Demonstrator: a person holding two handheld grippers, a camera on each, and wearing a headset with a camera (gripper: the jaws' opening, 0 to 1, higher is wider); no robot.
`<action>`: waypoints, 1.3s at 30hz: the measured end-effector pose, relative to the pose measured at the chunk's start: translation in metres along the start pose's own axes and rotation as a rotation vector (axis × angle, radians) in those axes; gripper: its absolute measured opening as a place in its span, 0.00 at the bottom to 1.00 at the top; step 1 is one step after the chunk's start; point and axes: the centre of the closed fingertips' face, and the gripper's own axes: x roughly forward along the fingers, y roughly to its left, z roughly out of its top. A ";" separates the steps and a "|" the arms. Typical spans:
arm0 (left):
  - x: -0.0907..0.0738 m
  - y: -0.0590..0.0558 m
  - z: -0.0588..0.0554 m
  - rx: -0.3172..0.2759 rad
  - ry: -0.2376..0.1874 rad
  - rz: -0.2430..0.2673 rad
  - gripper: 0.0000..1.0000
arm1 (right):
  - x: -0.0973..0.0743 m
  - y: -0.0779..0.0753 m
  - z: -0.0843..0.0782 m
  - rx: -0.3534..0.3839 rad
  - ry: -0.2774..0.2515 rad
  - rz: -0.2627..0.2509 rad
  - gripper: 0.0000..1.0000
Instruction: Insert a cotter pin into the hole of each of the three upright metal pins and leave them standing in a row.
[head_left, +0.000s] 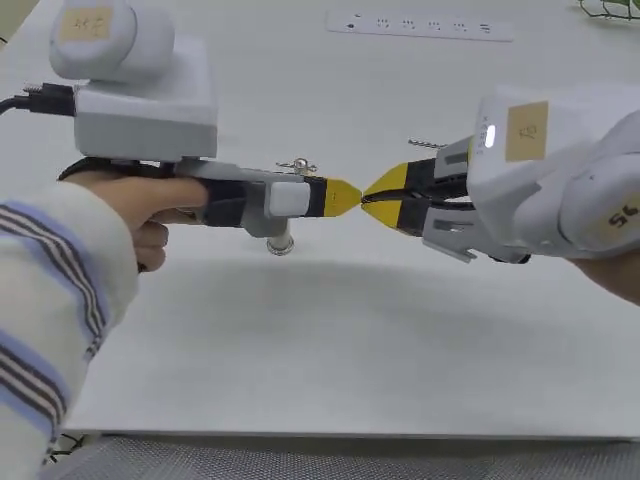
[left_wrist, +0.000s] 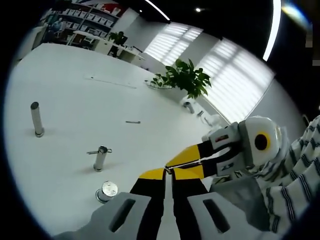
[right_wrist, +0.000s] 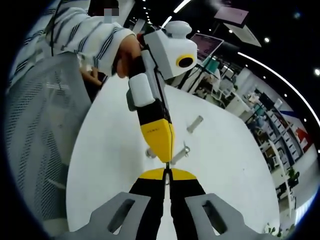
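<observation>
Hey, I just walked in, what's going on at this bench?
A person holds the left gripper and right gripper tip to tip above the white table, both sets of jaws shut; anything between them is too small to tell. One of three upright metal pins already carries a cotter pin, two look bare, and a spare cotter pin lies loose.

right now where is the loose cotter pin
In the left gripper view the loose cotter pin lies flat on the table, beyond the fitted metal pin and right of the bare metal pin.
</observation>
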 end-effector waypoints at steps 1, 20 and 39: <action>-0.001 -0.001 0.000 -0.007 0.002 -0.004 0.02 | 0.000 0.000 0.001 -0.007 0.000 0.000 0.03; -0.006 -0.007 -0.007 -0.003 0.049 0.001 0.00 | -0.005 0.007 0.006 -0.035 -0.044 0.032 0.04; -0.024 -0.020 -0.009 0.307 0.056 -0.099 0.00 | -0.015 0.025 -0.003 0.385 -0.165 0.288 0.26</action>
